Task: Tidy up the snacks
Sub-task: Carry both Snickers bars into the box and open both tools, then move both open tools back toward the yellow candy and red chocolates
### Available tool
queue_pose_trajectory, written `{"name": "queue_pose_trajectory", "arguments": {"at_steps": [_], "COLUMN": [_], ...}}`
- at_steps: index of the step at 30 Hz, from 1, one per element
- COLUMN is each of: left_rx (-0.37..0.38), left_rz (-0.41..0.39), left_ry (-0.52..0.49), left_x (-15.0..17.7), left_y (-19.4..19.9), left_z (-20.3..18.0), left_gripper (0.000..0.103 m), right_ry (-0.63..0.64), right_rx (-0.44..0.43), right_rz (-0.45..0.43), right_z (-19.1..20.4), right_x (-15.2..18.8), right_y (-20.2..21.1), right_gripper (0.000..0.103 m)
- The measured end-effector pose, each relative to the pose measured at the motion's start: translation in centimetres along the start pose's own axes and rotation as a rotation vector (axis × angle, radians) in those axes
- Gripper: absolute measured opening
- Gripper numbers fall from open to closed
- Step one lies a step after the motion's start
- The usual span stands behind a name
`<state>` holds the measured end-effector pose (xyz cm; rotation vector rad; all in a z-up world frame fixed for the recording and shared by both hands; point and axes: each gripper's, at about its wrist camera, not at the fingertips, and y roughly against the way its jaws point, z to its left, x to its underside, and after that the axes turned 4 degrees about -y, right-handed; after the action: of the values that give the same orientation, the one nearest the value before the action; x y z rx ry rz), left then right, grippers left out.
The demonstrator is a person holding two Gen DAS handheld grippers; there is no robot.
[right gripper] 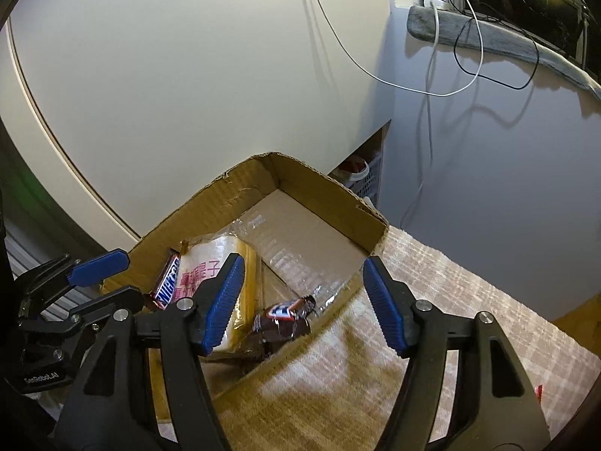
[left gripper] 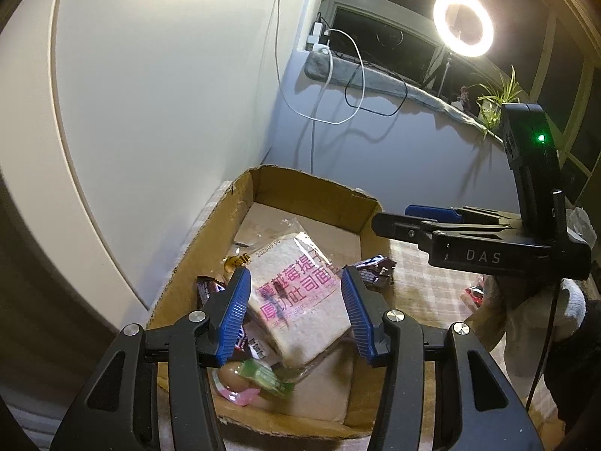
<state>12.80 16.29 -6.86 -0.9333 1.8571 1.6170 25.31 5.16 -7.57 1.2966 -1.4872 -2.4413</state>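
PROGRESS: well along (judged) | DONE: bread pack (left gripper: 300, 297), 2 chocolate bars (right gripper: 285, 319), jelly cup (left gripper: 244, 379) inside cardboard box (right gripper: 210, 203) | LEFT: red packet (left gripper: 475, 295) on cloth right of box | TOOLS: left gripper (left gripper: 295, 314) and right gripper (right gripper: 300, 304) spread, grasping nothing

toast bag (left gripper: 296, 297) blurred, red packet (right gripper: 538, 400) cut off

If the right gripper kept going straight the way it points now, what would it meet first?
Most likely the near wall of the cardboard box, with the brown candy bar just behind it inside; depth is hard to judge. The right gripper is open and empty.
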Motion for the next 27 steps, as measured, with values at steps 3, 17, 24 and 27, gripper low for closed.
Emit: {"name": "queue_pose_trajectory", "arguments": {"at_steps": [3, 17, 24, 27], "left_rx": [0.004, 0.043, 0.089, 0.121], "left_rz": [-0.005, -0.029, -0.022, -0.011], "left_ry": [-0.001, -0.057, -0.09, -0.1], "left_x": [0.1, 0.9, 1.8, 2.3], "left_y": [0.4, 2.9, 3.1, 2.6], "left_z": [-0.3, -4.3, -7.3, -8.7], "left_gripper": [0.049, 0.049, 0.049, 0.049], "right_ry": [-0.016, -0.054, -0.097, -0.124], "right_rx": [0.0, 0.002, 0.096, 0.132], "right_rz": [-0.019, -0.08, -0.114, -0.14], "right_z": [-0.4, -2.7, -5.8, -7.7], "right_x": [0.4, 3.8, 7.1, 8.5], "right_y": [0.9, 6.8, 12.0, 14.6], "right_gripper": [0.068, 0.068, 0.086, 0.086]}}
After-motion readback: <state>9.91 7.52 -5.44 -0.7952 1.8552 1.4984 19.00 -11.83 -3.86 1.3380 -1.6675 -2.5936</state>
